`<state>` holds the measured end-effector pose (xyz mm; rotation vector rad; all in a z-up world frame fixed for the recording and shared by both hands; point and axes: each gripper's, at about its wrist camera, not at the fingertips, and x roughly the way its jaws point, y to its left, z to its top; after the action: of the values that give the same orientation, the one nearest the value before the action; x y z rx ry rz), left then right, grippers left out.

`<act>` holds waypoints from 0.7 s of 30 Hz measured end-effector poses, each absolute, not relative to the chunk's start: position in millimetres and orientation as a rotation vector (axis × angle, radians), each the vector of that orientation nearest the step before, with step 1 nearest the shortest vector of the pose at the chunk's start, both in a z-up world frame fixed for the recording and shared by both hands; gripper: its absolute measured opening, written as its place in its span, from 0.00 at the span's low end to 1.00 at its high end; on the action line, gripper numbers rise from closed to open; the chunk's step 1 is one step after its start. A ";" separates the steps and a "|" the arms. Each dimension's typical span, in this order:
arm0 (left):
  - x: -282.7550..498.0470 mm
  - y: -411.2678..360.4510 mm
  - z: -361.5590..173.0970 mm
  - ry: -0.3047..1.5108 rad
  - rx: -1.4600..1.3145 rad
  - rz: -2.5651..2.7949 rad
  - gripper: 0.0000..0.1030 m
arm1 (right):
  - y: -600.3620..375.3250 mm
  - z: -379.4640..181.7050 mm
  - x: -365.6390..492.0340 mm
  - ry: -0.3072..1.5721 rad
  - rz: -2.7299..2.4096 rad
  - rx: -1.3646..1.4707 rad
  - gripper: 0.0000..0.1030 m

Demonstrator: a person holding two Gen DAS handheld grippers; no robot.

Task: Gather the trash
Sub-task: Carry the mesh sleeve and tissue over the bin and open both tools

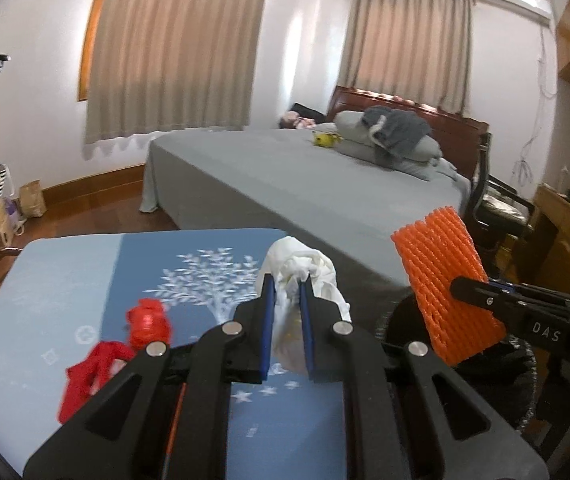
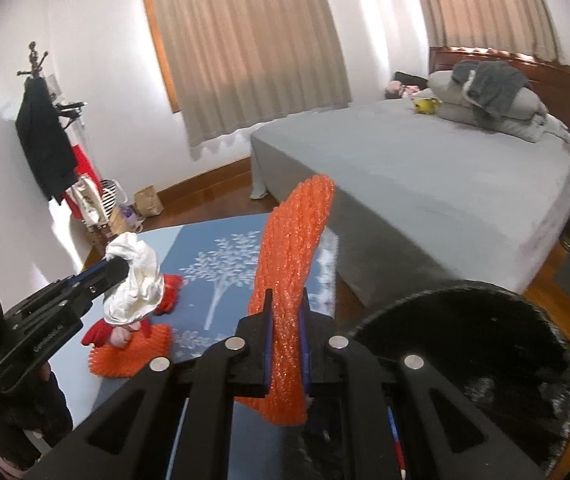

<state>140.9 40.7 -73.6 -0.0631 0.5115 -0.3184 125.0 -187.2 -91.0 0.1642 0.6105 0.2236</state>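
My left gripper (image 1: pixel 286 285) is shut on a crumpled white wad (image 1: pixel 309 264), held just above the blue table (image 1: pixel 65 280) with the white tree print. Beside it my right gripper (image 1: pixel 461 288) is shut on an orange foam net (image 1: pixel 441 276). In the right wrist view the right gripper (image 2: pixel 287 300) pinches that orange net (image 2: pixel 293 256) upright, next to the round black bin (image 2: pixel 465 340) at lower right. The left gripper (image 2: pixel 119 267) holds the white wad (image 2: pixel 137 280) at the left. Red scraps (image 1: pixel 147 320) and a second orange net (image 2: pixel 133 356) lie on the table.
A grey bed (image 1: pixel 285 184) with pillows stands close behind the table. A coat stand (image 2: pixel 41 120) and several bags (image 2: pixel 97 200) are by the left wall. A dark chair (image 1: pixel 501 208) stands right of the bed. A red-blue pencil (image 2: pixel 395 436) lies by the bin.
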 end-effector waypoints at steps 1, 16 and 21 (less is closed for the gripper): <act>140.4 35.5 -73.8 0.512 -0.062 -0.329 0.11 | -192.3 -91.5 122.1 0.610 0.213 0.166 0.10; 125.9 -58.1 -84.6 0.525 -0.012 -0.504 0.11 | -268.0 -99.8 78.5 0.621 0.045 0.201 0.10; 125.6 -86.2 -94.3 0.539 0.005 -0.554 0.11 | -288.8 -108.6 69.6 0.640 -0.001 0.212 0.10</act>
<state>125.6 -86.2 -94.3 0.0051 0.5390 -0.5541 69.6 -288.8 -108.6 0.2117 0.6403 -0.0011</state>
